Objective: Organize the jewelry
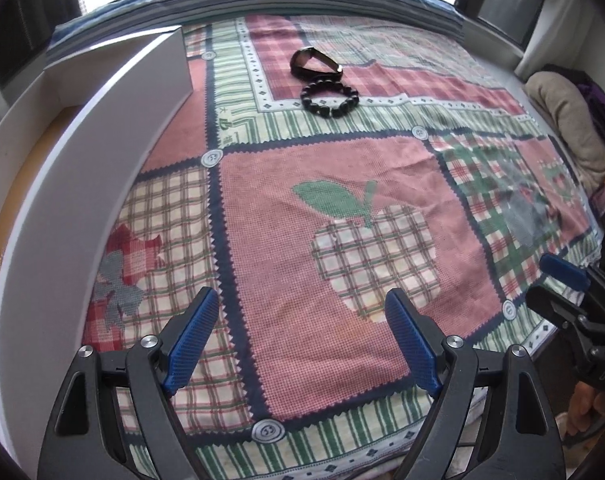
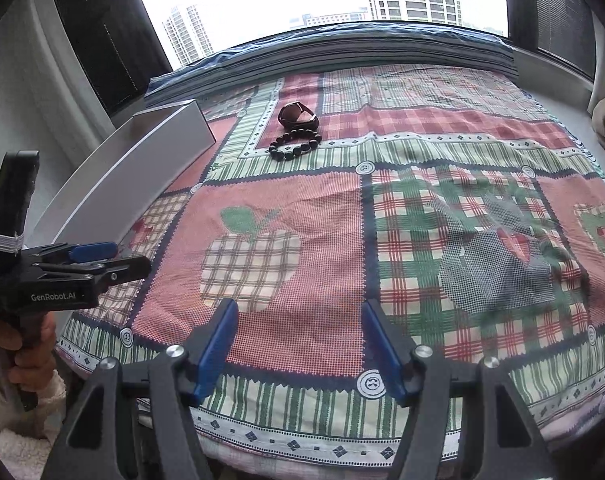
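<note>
- Starting from zero, by my read: nothing's been put away yet, both pieces are out on the cloth.
- Beaded bracelet [image 1: 329,96] lies flat on the patchwork cloth [image 1: 286,208], far side, well apart from both tools.
- Dark bangle [image 1: 315,63] sits just behind it, toward the window; the two look to be touching or nearly so, can't tell which.
- White box [image 1: 114,120] stands open along the left edge of the cloth. From the left wrist view I see a brownish floor inside w/ nothing in the visible part; the rest is hidden by its wall.
- Box is prob. where the jewelry goes, but that's my guess from the task, not shown.
- My left tool [image 1: 298,340]: fingers wide apart, holding nothing, over the near edge of the cloth by the apple patch.
- My right tool [image 2: 298,344]: fingers also spread, nothing between them, also at the near edge, right of the left one.
- In the right wrist view the left tool shows side-on at the left margin, near the box's front end.
- Left to do: basically everything. Reach across, pick up the bracelet, carry it to the box, then same for the bangle.
- Bracelet is nearer to me than the bangle, so likely first pick. Beads may roll or sag when pinched, so grip across the strand.
</note>
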Demonstrator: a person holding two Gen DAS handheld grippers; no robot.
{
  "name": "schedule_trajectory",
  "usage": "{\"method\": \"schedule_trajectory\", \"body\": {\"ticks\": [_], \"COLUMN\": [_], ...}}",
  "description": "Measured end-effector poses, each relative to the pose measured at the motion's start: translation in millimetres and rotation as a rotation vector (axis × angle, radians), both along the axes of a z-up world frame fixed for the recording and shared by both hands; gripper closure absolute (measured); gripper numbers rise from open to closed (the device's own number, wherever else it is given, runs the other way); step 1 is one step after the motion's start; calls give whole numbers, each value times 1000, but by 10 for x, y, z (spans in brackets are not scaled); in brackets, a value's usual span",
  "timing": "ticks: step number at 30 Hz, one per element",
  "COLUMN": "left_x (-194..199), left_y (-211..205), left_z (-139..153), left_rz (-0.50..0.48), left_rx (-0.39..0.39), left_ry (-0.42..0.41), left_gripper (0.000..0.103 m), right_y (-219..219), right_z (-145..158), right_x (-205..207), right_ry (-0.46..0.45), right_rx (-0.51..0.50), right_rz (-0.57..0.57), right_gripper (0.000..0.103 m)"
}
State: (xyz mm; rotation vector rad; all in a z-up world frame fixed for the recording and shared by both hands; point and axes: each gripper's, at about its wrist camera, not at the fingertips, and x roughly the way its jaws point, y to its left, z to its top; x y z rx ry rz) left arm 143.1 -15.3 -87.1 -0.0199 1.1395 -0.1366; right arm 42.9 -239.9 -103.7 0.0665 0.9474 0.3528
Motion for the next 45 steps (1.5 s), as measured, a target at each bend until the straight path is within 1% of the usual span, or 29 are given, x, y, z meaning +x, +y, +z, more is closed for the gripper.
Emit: {"method": "schedule_trajectory", "body": {"ticks": [5, 9, 14, 18, 20, 23, 25, 28, 30, 31, 33, 34, 35, 36, 38, 40, 41, 42, 43, 44, 45], "left_x": [225, 357, 567, 777, 925, 1195, 1361, 1536, 1635, 1694, 1834, 1903, 1972, 2035, 2119, 2148, 2156, 2175, 2193, 2203, 2216], "left_y": [-147, -253, -352, -415, -466, -536, -614, -810, -934, -970, -993, -982, -956, -927, -877, -868, -859, -843, -822, -805, -805], "left_z": [-89, -119, -91, -18, 42, 182, 227, 121, -24, -96, -244, -308, -362, -406, -468, -512, -510, -514, -512, -507, -510], "left_rz": [-44, -81, -117, -155, -212, -335, -419, -553, -610, -626, -622, -610, -596, -580, -557, -564, -566, -562, -547, -533, -530], "left_rx": [32, 61, 108, 122, 112, 79, 81, 145, 210, 227, 239, 236, 221, 203, 168, 145, 122, 98, 76, 66, 54], "left_ry": [37, 50, 40, 18, 2, -41, -65, -72, -85, -80, -62, -53, -41, -32, -20, -15, -18, -7, 2, 8, 22], "left_gripper": [17, 17, 17, 17, 17, 17, 17, 17, 17, 17, 23, 31, 36, 39, 51, 58, 64, 66, 73, 90, 93], "right_y": [-133, -234, -335, -412, -449, -515, -554, -592, -591, -584, -569, -562, -554, -550, -537, -528, -523, -521, -518, -513, -508], "right_z": [-32, -82, -156, -193, -192, -177, -184, -234, -269, -276, -283, -284, -284, -287, -294, -313, -327, -342, -352, -360, -360], "right_x": [45, 92, 161, 213, 233, 242, 249, 272, 289, 292, 297, 300, 303, 308, 315, 332, 346, 358, 367, 377, 380], "right_ry": [10, 27, 49, 61, 62, 55, 55, 70, 84, 87, 88, 89, 90, 92, 95, 100, 105, 109, 113, 115, 115], "right_rx": [7, 16, 28, 41, 46, 46, 52, 66, 72, 72, 72, 72, 73, 75, 78, 80, 80, 81, 82, 84, 84], "right_rz": [-22, -38, -51, -61, -66, -82, -94, -107, -107, -105, -100, -98, -95, -93, -88, -85, -84, -86, -87, -87, -88], "right_gripper": [38, 38, 38, 38, 38, 38, 38, 38, 38, 38, 38, 38, 38, 38, 38, 38, 38, 38, 38, 38, 38]}}
